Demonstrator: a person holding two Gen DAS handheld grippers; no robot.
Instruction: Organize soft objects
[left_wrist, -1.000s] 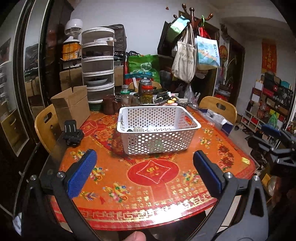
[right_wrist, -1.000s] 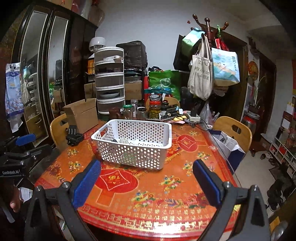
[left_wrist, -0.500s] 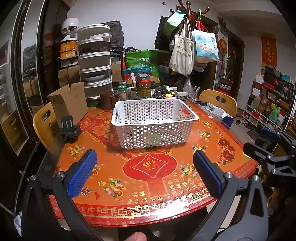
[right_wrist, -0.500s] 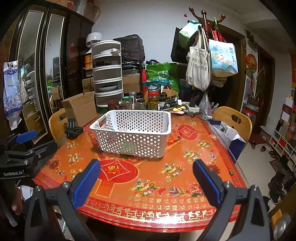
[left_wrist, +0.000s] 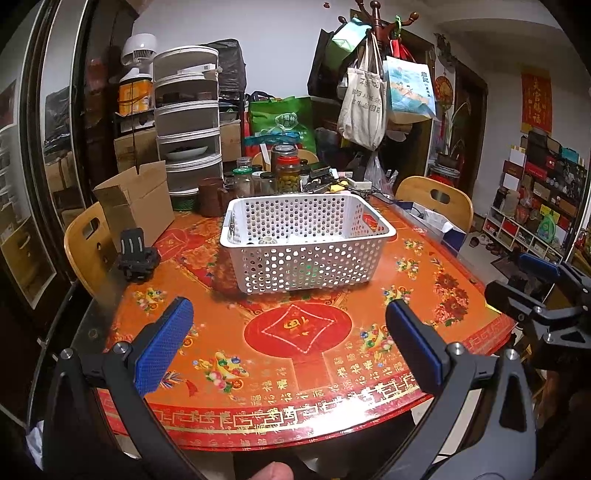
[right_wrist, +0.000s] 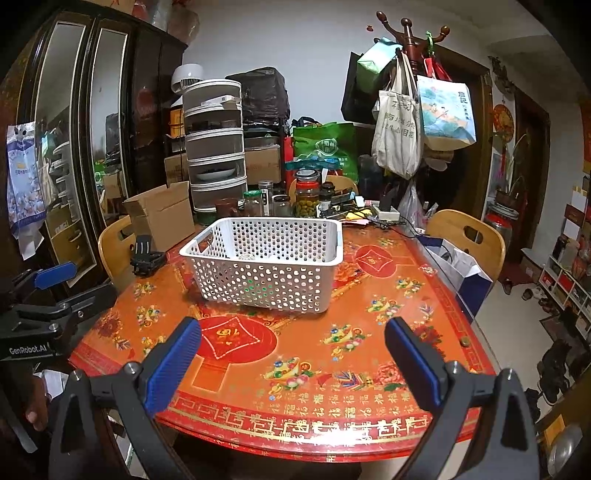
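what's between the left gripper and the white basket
Nothing but bare patterned tabletop lies between the open left gripper and the white basket. The left wrist view shows that stretch plainly.

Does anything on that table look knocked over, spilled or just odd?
Nothing looks spilled or broken. The white basket sits upright, slightly askew to the table's near edge. The cardboard box stands with flaps open. Both grippers are open and empty.
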